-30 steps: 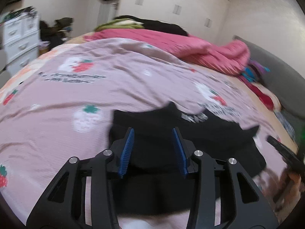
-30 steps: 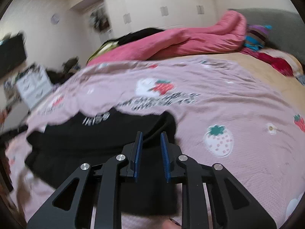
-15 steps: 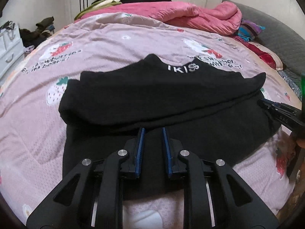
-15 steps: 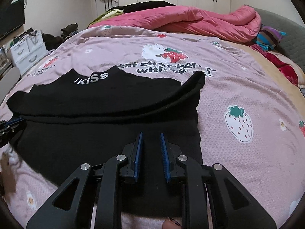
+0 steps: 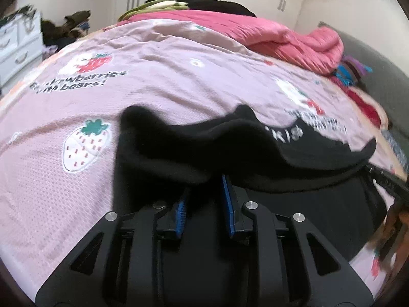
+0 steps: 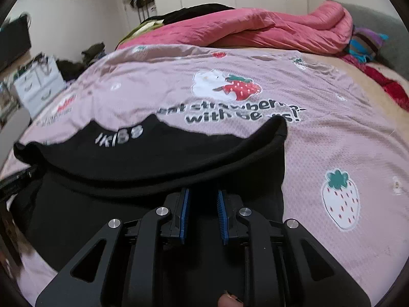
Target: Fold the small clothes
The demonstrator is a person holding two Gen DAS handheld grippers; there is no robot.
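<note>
A black garment [image 5: 255, 148] with white lettering lies on the pink strawberry bedspread [image 5: 179, 76], its top part folded over the lower part. My left gripper [image 5: 204, 186] is at the edge of that fold and its jaws are opening. Black cloth lies between them and drapes over the left fingertip, but the pads do not press it. In the right wrist view the garment [image 6: 153, 158] spreads to the left. My right gripper [image 6: 203, 192] has its tips at the fold's edge, jaws nearly together, with nothing visibly pinched. A fingertip shows at the bottom edge.
A rumpled pink quilt [image 6: 255, 28] and dark clothes are piled at the far side of the bed. White drawers [image 5: 18, 43] stand on the floor to the left. A grey headboard [image 5: 378, 64] with colourful cloth runs along the right. The bedspread [image 6: 332, 140] reaches to the right.
Both grippers came lower and closer to the fold's edge. The left jaws narrowed from wide, then widened slightly. The fold's left end now humps up. The right jaws kept their gap.
</note>
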